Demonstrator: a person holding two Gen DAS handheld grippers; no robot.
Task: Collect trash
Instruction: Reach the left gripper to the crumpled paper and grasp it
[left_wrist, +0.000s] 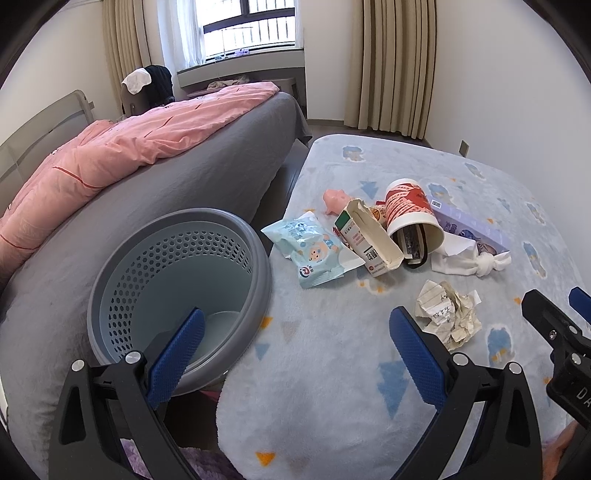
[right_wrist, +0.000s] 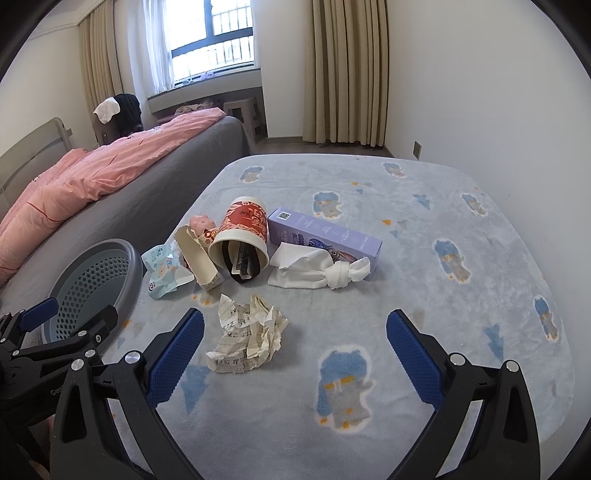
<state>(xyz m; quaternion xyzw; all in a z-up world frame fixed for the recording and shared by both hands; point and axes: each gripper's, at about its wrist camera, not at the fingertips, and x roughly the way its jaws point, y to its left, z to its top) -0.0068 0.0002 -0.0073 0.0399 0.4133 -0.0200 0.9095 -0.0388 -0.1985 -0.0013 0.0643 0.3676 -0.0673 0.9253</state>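
Trash lies on a light blue blanket (right_wrist: 406, 258): a crumpled paper (right_wrist: 249, 334) (left_wrist: 448, 314), a tipped red paper cup (right_wrist: 242, 236) (left_wrist: 410, 218), an open carton (right_wrist: 195, 258) (left_wrist: 369, 236), a wipes packet (right_wrist: 164, 269) (left_wrist: 314, 251), a knotted white tissue (right_wrist: 317, 273) (left_wrist: 469, 260) and a purple box (right_wrist: 325, 236) (left_wrist: 472, 225). A grey perforated bin (left_wrist: 177, 288) (right_wrist: 92, 288) stands left. My left gripper (left_wrist: 295, 347) is open and empty between bin and blanket. My right gripper (right_wrist: 295, 347) is open and empty, just before the crumpled paper.
A bed with grey sheet (left_wrist: 166, 192) and pink quilt (left_wrist: 129, 147) runs along the left. A small pink toy (left_wrist: 334, 199) lies behind the carton. Curtains (right_wrist: 343, 70) and a window (right_wrist: 210, 37) are at the back wall.
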